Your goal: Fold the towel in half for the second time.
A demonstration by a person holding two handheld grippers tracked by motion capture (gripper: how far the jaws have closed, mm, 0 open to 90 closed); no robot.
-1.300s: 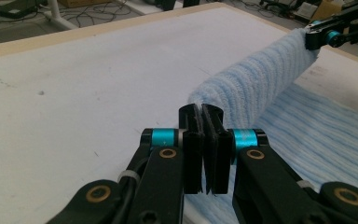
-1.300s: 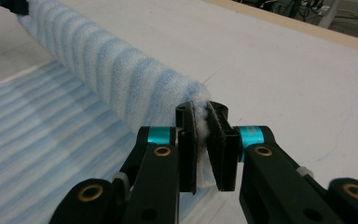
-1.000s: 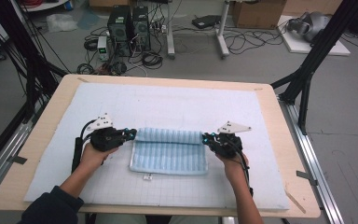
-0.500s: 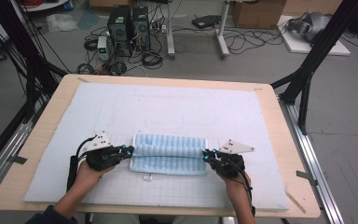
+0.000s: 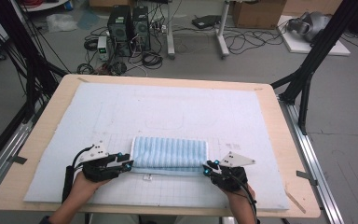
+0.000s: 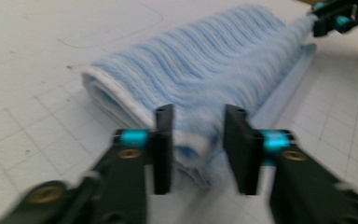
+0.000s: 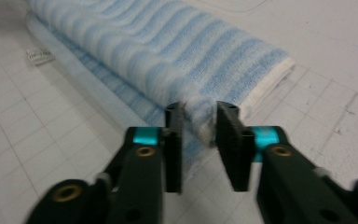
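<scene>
A folded light-blue striped towel (image 5: 169,153) lies on the white gridded mat (image 5: 177,112) near the person's edge of the counter (image 5: 289,140), its long side running left to right. The upper layer is doubled over, and a thinner lower layer with a small white tag (image 7: 39,56) protrudes along the near edge. The white hem shows at both short ends.

The left gripper (image 5: 126,164) is at the towel's near left corner. In the left gripper view its jaws have just been opening; they stand spread with the rolled corner of the towel (image 6: 200,79) between them, a visible gap on the right pad side. Cloth contact on the left pad cannot be told through the blur.

The right gripper (image 5: 207,168) is at the near right corner. Its jaws have likewise just been opening; in the right gripper view the towel (image 7: 168,51) corner sits between them, lightly touching or just clear of the pads.

Both hands rest low on the mat. Beyond the counter, computer towers (image 5: 129,23) and cables (image 5: 242,42) occupy the floor.
</scene>
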